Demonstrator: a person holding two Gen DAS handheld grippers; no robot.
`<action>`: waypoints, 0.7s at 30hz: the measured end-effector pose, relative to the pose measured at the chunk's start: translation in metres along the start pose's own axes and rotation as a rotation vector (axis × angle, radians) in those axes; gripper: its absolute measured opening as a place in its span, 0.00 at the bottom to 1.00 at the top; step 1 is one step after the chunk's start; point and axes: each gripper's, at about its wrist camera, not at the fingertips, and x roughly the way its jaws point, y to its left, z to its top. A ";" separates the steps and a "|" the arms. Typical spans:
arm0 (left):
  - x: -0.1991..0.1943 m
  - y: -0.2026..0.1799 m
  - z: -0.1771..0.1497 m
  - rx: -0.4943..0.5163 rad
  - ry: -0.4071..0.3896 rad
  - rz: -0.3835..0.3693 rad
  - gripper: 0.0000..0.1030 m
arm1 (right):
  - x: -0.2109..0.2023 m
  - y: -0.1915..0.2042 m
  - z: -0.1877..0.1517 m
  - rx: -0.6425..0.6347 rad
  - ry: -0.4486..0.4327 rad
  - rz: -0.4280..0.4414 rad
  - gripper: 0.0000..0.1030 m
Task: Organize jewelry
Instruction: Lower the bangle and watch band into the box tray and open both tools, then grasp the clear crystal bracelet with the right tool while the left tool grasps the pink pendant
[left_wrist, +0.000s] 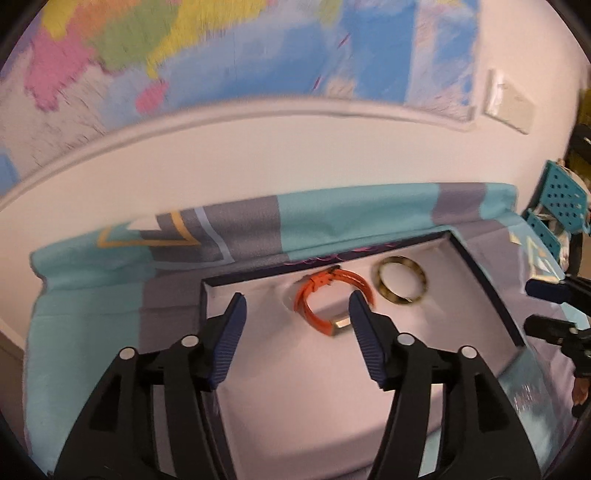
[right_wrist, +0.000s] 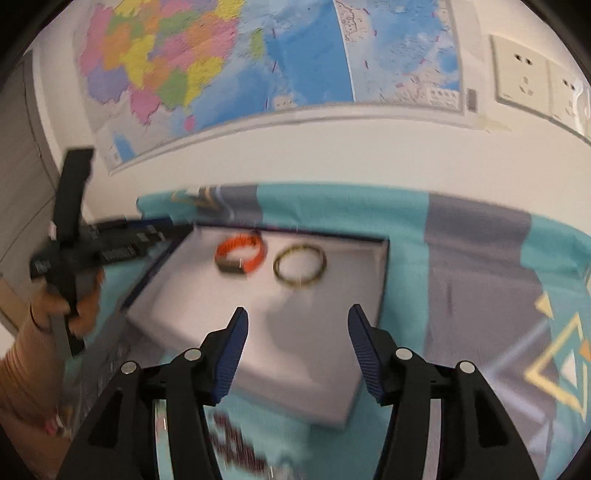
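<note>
Hovering open, left gripper (left_wrist: 297, 308) above tray (left_wrist: 480, 273)

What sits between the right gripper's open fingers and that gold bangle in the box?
Only bare white lining of the box, seen in the right wrist view, separates the right gripper from the bangle.

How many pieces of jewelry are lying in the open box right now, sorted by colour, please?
Orange watch strap: 1
Dark yellow-flecked bangle: 1
Total: 2, both lying side by side on the pale lining of the box; neither gripper holds anything.
</note>
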 end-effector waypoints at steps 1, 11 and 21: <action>-0.008 0.000 -0.004 0.006 -0.008 -0.005 0.58 | -0.004 -0.001 -0.008 -0.004 0.009 -0.004 0.52; -0.057 -0.022 -0.068 0.062 0.009 -0.089 0.66 | -0.019 0.000 -0.079 0.024 0.070 -0.002 0.52; -0.064 -0.017 -0.116 0.008 0.079 -0.099 0.67 | -0.017 0.010 -0.097 0.030 0.082 0.024 0.56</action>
